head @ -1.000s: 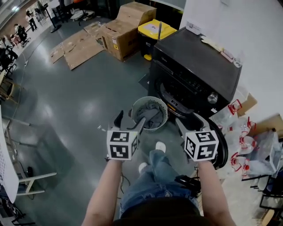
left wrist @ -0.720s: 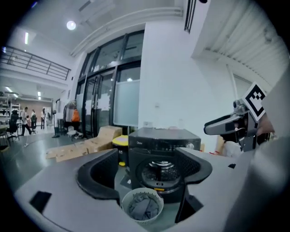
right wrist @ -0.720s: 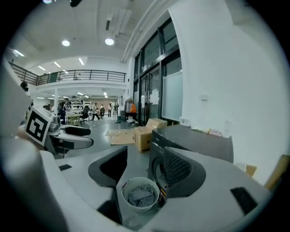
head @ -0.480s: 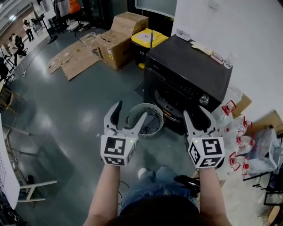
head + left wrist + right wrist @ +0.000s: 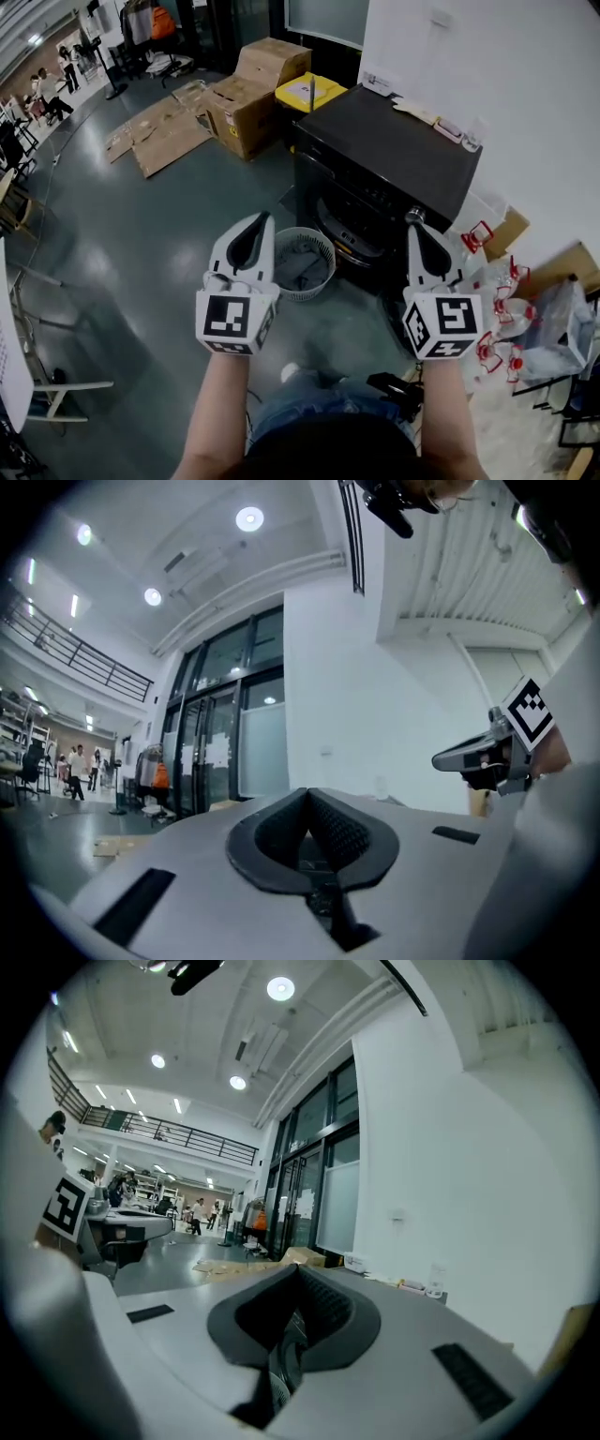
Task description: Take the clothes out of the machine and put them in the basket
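The black washing machine (image 5: 384, 173) stands against the white wall. In front of it on the floor is the round white basket (image 5: 302, 263), with grey clothes (image 5: 298, 268) inside. My left gripper (image 5: 259, 223) is raised level above the basket's left side, shut and empty. My right gripper (image 5: 416, 232) is held up in front of the machine's right half, also shut with nothing in it. Seen from each gripper view, the left jaws (image 5: 307, 795) and the right jaws (image 5: 298, 1269) meet at their tips and point at the room, not at any cloth. The machine's drum opening is hidden.
Cardboard boxes (image 5: 246, 92) and a yellow-lidded bin (image 5: 307, 91) stand behind the machine's left side. Flattened cardboard (image 5: 159, 131) lies on the grey floor. Plastic bags with red parts (image 5: 520, 323) crowd the right. Small items (image 5: 441, 124) rest on the machine's top.
Both grippers have risen from near the basket and machine door to chest height. Their jaws, open earlier, have closed with nothing in them.
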{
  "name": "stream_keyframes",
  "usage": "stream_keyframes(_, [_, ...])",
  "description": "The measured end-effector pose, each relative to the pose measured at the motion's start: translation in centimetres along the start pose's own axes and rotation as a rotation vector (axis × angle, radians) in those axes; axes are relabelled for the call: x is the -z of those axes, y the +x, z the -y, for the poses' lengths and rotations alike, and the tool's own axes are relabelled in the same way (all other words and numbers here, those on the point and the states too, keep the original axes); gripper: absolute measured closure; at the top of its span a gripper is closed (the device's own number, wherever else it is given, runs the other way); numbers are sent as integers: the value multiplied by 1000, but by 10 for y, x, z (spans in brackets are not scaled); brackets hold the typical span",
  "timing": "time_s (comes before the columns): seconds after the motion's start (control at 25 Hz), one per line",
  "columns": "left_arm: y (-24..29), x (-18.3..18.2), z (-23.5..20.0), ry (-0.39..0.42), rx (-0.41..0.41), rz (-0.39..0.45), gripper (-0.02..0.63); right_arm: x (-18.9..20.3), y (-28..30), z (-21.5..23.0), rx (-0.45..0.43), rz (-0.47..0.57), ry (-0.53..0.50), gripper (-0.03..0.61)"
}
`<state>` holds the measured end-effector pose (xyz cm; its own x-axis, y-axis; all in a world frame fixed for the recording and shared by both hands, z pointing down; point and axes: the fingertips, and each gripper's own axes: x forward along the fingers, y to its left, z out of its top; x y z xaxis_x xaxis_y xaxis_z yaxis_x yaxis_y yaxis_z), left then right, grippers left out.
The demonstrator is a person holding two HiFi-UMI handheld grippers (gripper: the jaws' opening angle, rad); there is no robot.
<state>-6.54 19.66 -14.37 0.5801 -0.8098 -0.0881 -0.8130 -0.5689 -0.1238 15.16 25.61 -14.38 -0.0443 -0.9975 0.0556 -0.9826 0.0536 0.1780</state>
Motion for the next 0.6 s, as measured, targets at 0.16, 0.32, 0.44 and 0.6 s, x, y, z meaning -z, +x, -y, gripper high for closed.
stream_keyframes(0.16, [-2, -20, 23, 29, -35, 14, 611, -12, -16, 21, -30, 31, -9, 577])
stream_keyframes(0.32, [-3, -42, 43, 63, -49, 24, 611, -25, -30, 35, -50, 60, -54, 578])
stream_keyframes(0.44, [-5, -57, 53, 75, -55, 45, 611, -35, -40, 41, -53, 80, -89, 578])
stream_keyframes(0.6, [-2, -69, 70, 116, -43, 56, 611, -44, -50, 53, -49, 112, -80, 578])
